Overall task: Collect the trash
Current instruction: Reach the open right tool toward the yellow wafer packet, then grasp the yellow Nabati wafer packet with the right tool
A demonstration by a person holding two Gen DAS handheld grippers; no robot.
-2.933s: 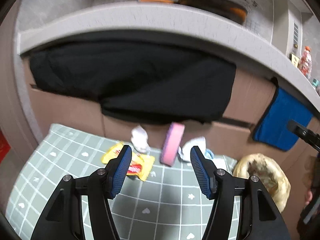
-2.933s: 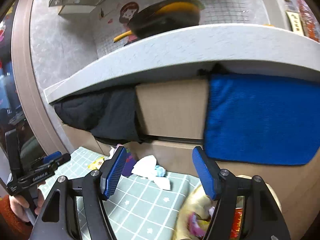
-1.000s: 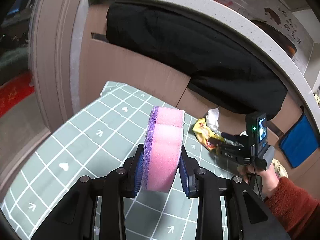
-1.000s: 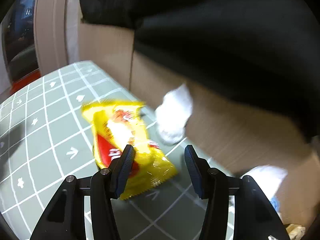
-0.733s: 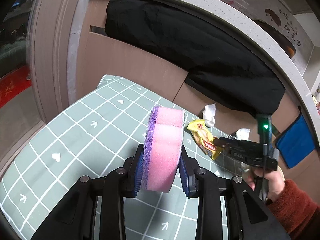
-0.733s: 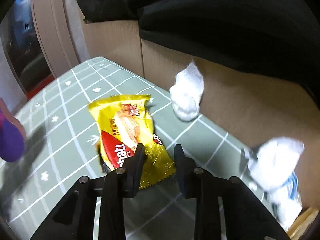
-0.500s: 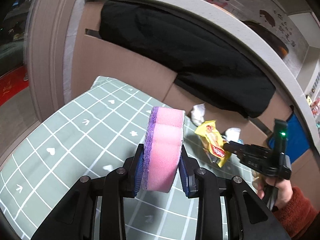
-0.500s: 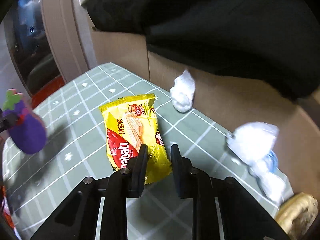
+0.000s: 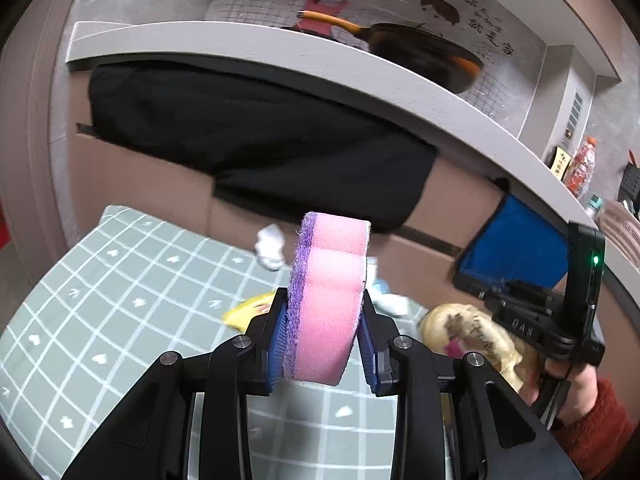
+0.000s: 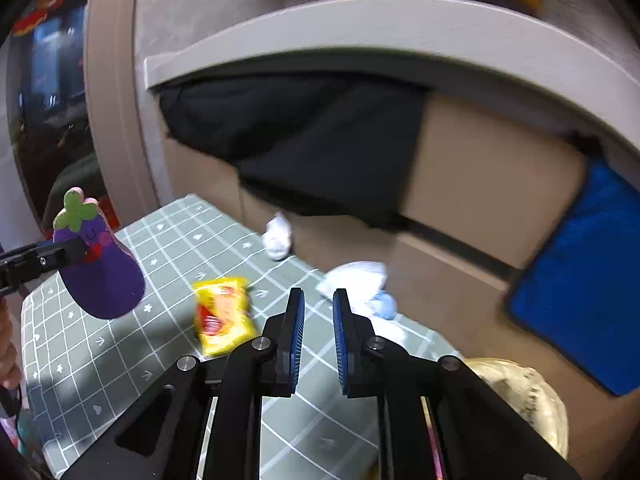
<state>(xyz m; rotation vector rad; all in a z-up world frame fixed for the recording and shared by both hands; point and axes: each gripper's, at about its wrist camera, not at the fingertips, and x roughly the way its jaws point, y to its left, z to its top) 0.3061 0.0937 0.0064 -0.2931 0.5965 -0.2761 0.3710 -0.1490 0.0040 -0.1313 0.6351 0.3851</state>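
While left gripper (image 9: 325,340) held sponge (image 9: 326,300), right gripper (image 10: 319,320) jaws stood near-shut, empty. Wrapper (image 10: 221,314) lay on worktop (image 10: 120,356), left of jaws, long axis running up-frame; right gripper nearer.

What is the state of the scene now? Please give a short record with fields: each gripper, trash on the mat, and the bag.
left gripper: shut on the sponge, held upright above the mat
right gripper: shut, nothing between the pads
wrapper: yellow, lying on the mat, not held
tissues: white, crumpled, lying at the far edge of the mat by the cardboard
bag: at the mat's right end, already holds some trash
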